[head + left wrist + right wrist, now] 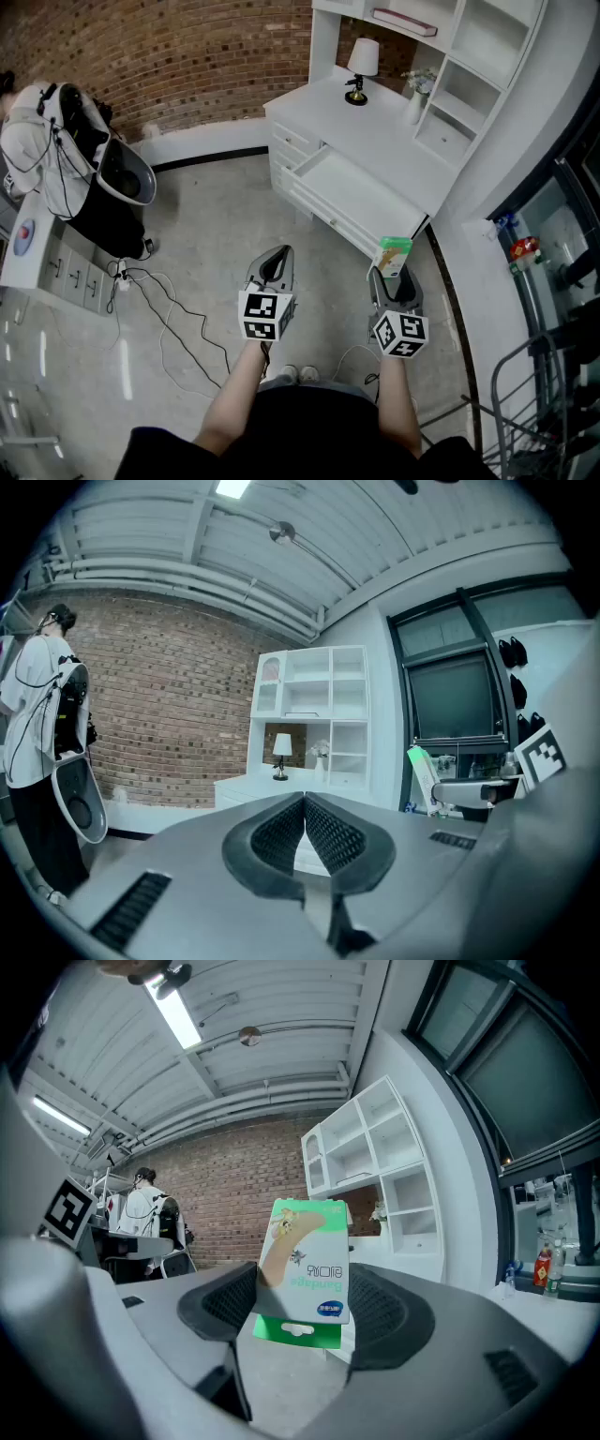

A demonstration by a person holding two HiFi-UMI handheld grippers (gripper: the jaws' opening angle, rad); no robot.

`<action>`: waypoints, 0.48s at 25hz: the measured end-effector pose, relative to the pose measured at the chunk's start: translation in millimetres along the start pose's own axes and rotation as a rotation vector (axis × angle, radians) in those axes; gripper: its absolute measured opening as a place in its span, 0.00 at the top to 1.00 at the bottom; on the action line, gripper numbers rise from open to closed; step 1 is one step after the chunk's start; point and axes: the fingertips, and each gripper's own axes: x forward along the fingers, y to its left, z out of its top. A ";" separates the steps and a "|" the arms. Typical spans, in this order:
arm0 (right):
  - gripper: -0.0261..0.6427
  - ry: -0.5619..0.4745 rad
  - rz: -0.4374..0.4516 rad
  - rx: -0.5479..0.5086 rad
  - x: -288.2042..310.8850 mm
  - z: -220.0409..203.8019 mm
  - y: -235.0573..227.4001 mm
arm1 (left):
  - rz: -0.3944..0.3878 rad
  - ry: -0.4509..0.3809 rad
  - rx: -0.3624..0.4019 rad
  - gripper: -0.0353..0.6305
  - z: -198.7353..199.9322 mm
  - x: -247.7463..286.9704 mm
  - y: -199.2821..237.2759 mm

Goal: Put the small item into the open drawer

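A small green and white bandage box (394, 254) stands upright between the jaws of my right gripper (393, 274), which is shut on it. In the right gripper view the box (305, 1265) fills the middle, pinched at its sides by both pads of that gripper (302, 1309). My left gripper (275, 263) is shut with nothing in it, its pads meeting at the tips (305, 805). The open drawer (349, 190) sticks out of the white desk (375, 127) just ahead of the box. Both grippers hang over the floor, short of the drawer.
A lamp (361, 66) and a small vase (415, 101) stand on the desk under white shelves (469, 56). A black chair (117, 192) and a person in white (37, 714) are at the left. Cables (159, 314) lie on the floor. A metal rack (553, 394) stands at the right.
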 end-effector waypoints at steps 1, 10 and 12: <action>0.51 0.000 -0.001 0.001 0.5 -0.7 0.8 | -0.001 0.000 0.000 0.91 -0.4 0.6 1.0; 0.51 0.003 -0.010 0.005 -2.7 -6.0 0.9 | -0.010 0.006 -0.004 0.91 -6.5 2.0 0.3; 0.51 0.004 -0.008 0.006 -3.2 -6.3 1.7 | -0.011 0.007 -0.005 0.91 -7.2 1.4 0.4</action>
